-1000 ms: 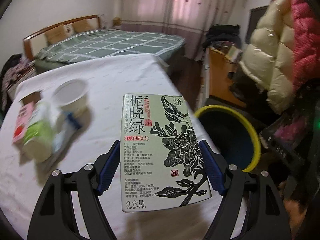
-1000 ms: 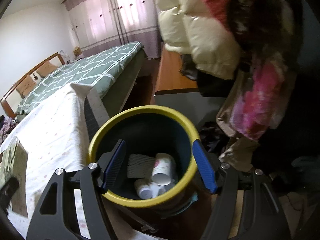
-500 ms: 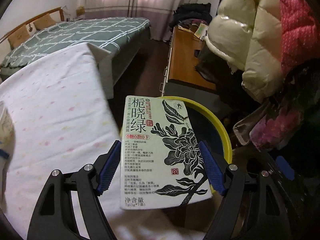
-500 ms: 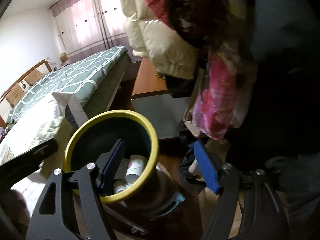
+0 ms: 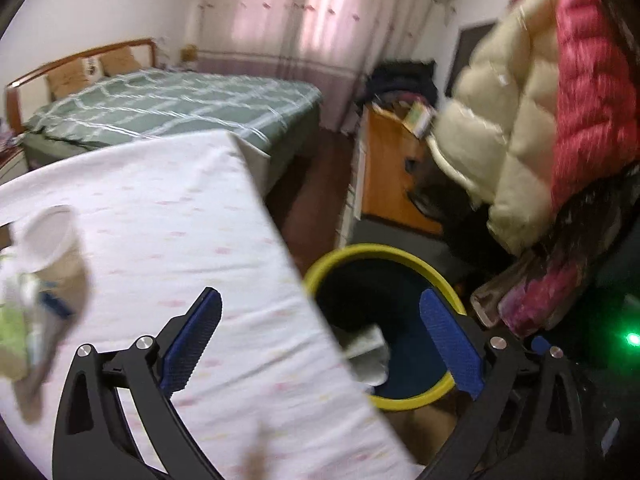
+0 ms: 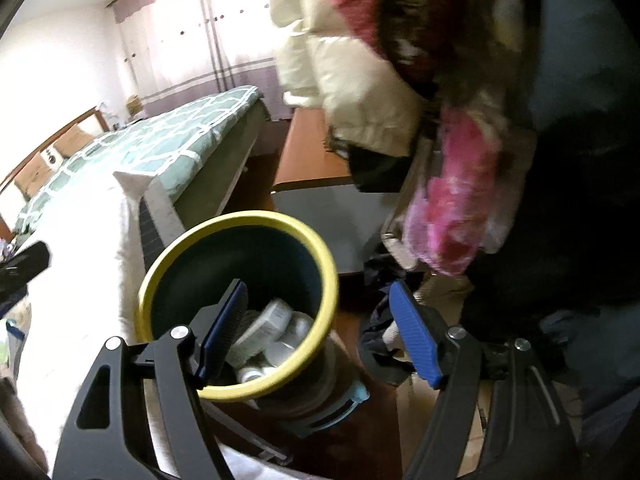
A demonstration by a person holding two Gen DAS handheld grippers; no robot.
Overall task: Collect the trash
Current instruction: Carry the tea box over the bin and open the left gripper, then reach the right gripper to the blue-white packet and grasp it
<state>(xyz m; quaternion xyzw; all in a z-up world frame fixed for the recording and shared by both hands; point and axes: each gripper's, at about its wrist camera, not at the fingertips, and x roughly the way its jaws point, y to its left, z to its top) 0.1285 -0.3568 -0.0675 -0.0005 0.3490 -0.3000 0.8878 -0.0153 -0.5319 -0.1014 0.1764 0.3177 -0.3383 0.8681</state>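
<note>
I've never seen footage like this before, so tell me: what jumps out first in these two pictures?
The yellow-rimmed bin on the floor beside the white-covered table, already holding pale bottles and a carton. In the left view, the left gripper has its blue jaws opening with nothing between them, above the table's edge and the bin. Bright cream and pink puffy coats hang at the right.

bin point(image 5: 434, 264) stands beside the table point(image 5: 180, 220) edge; bed point(image 5: 168, 100) behind; cup point(image 5: 48, 236) on table.
</note>
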